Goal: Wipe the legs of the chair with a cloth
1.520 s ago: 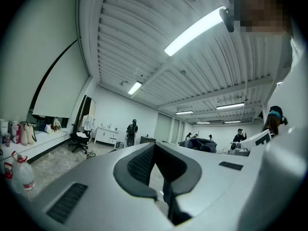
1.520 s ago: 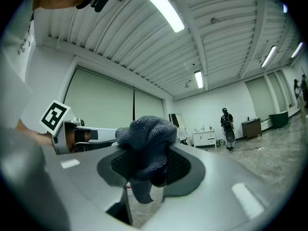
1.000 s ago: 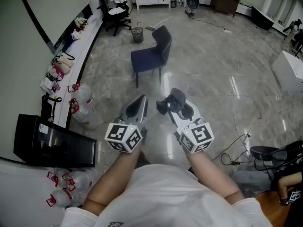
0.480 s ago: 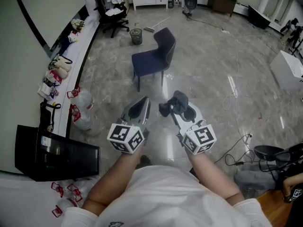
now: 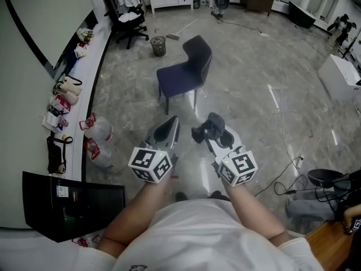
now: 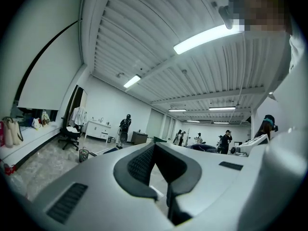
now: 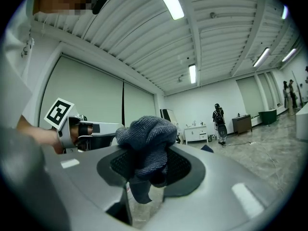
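A dark blue chair [image 5: 184, 71] stands on the grey floor ahead of me, its thin legs [image 5: 166, 101] showing below the seat. My right gripper [image 5: 210, 130] is held at waist height, short of the chair, and is shut on a bunched dark grey cloth [image 5: 206, 126]. In the right gripper view the cloth [image 7: 146, 134] bulges up from between the jaws of the right gripper [image 7: 147, 154]. My left gripper [image 5: 168, 129] hovers beside it, jaws together with nothing in them. In the left gripper view the left gripper [image 6: 154, 149] has its pads meeting at the tips.
A wire bin [image 5: 158, 43] and a black office chair [image 5: 127, 19] stand beyond the chair. Large water bottles [image 5: 100, 131] and a black box [image 5: 72, 200] lie at my left beside a ledge with bags [image 5: 66, 87]. Cables [image 5: 281, 176] trail at right.
I have stepped forward: the black box and bottles slid down and back in the head view, and the chair sits slightly nearer. Both grippers keep their pose, cloth still held.
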